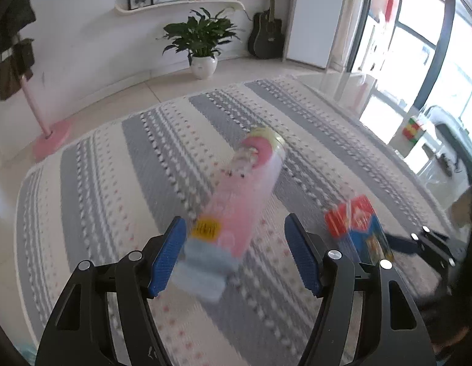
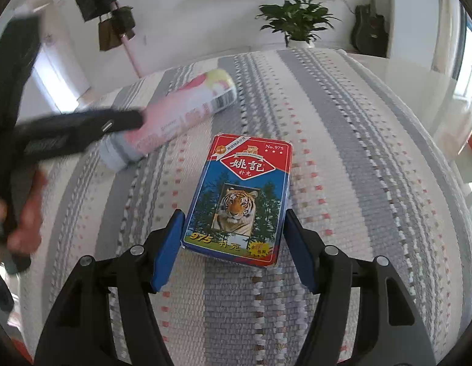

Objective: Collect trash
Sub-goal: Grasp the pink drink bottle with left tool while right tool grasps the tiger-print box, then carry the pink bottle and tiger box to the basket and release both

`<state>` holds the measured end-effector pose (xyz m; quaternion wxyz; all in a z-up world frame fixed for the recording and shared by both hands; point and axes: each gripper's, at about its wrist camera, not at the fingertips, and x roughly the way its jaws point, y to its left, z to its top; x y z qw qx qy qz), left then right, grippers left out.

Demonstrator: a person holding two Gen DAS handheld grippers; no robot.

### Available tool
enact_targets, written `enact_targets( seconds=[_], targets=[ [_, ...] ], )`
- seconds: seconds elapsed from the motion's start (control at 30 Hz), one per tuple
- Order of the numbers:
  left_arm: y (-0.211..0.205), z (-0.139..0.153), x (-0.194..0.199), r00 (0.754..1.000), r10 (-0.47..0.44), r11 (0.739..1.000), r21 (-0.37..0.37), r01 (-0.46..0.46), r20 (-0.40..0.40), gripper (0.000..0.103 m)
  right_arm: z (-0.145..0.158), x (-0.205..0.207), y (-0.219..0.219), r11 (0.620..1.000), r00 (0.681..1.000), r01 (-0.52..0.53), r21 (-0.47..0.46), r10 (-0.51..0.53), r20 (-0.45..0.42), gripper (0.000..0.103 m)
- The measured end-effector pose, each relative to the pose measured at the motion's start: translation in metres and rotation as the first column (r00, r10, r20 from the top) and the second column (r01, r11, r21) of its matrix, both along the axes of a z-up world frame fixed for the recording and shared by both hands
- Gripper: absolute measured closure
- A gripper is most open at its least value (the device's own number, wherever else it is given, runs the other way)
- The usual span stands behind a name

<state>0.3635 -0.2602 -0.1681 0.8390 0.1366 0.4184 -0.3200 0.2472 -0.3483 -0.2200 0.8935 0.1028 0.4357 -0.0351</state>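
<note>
Lying on its side across the striped woven rug (image 1: 120,158), the pink cylindrical bottle with a pale blue cap (image 1: 236,210) sits in the middle of the left wrist view, cap end nearest the camera and its yellowish far end pointing toward the upper right. It is blurred, so its label cannot be read. The left gripper (image 1: 234,254) has its blue-padded fingers (image 1: 167,256) spread wide, one on each side of the cap end; the left pad looks to be at or against the cap, though the blur leaves that uncertain, and the right pad stands clear of it.

To the bottle's right in that view lies the red and blue cardboard box of playing cards with a tiger picture (image 2: 239,198). In the right wrist view it lies flat in the centre of the frame, its near short end between the fingers of the right gripper (image 2: 233,250). Those fingers are parted too, the left pad just beside the box's edge, the right pad a little apart from it. The bottle (image 2: 181,113) shows at the upper left there, partly behind the blurred black body of the left gripper.

Whether either the bottle or the card box holds anything cannot be told.

Beyond the rug, a leafy green plant in a white pot (image 1: 202,42) stands on the tiled floor at the upper centre, with a black guitar (image 1: 268,35) leaning on the wall to its right.
</note>
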Motion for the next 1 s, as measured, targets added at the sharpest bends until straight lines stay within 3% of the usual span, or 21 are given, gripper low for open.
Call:
enact_targets(
  seconds=[0.13, 0.2, 0.27, 0.37, 0.53, 0.63, 0.77, 0.83, 1.0],
  targets=[
    [-0.022, -0.014, 0.018, 0.999, 0.04, 0.992, 0.117, -0.04, 0.004, 0.038, 0.0, -0.006, -0.003, 1.0, 1.0, 0.018, -0.001, -0.018, 0.008, 0.041],
    [-0.03, -0.016, 0.024, 0.999, 0.018, 0.996, 0.086, -0.014, -0.046, 0.037, -0.001, -0.007, -0.006, 1.0, 1.0, 0.029, 0.01, -0.029, 0.002, 0.041],
    [-0.039, -0.02, 0.026, 0.998, 0.009, 0.995, 0.103, -0.002, -0.067, 0.038, -0.002, -0.007, -0.008, 0.999, 0.999, 0.036, 0.021, -0.036, -0.005, 0.041],
    [-0.05, -0.028, 0.03, 0.998, 0.032, 0.985, 0.171, -0.021, -0.062, 0.045, -0.002, -0.006, -0.009, 0.999, 0.999, 0.039, 0.021, -0.039, -0.006, 0.041],
    [-0.037, -0.024, 0.017, 0.997, 0.062, 0.986, 0.157, -0.055, -0.043, 0.054, 0.001, -0.007, -0.006, 0.999, 0.999, 0.031, 0.008, -0.031, 0.007, 0.041],
    [-0.012, -0.019, 0.003, 0.993, 0.1, 0.99, 0.102, -0.094, -0.057, 0.055, 0.004, -0.012, -0.003, 1.0, 0.999, 0.023, 0.001, -0.023, 0.032, 0.041],
    [0.043, 0.0, -0.02, 0.986, 0.157, 0.987, -0.03, -0.16, -0.061, 0.055, 0.012, -0.016, 0.006, 1.0, 0.998, 0.002, 0.002, -0.002, 0.067, 0.041],
    [0.078, 0.015, -0.034, 0.98, 0.19, 0.975, -0.109, -0.196, -0.067, 0.055, 0.019, -0.015, 0.017, 0.999, 0.997, -0.019, 0.049, 0.015, 0.081, 0.041],
    [0.152, 0.058, -0.061, 0.962, 0.269, 0.936, -0.228, -0.27, -0.033, 0.055, 0.062, -0.011, 0.077, 0.99, 0.979, -0.138, 0.031, 0.132, 0.157, 0.041]
  ],
)
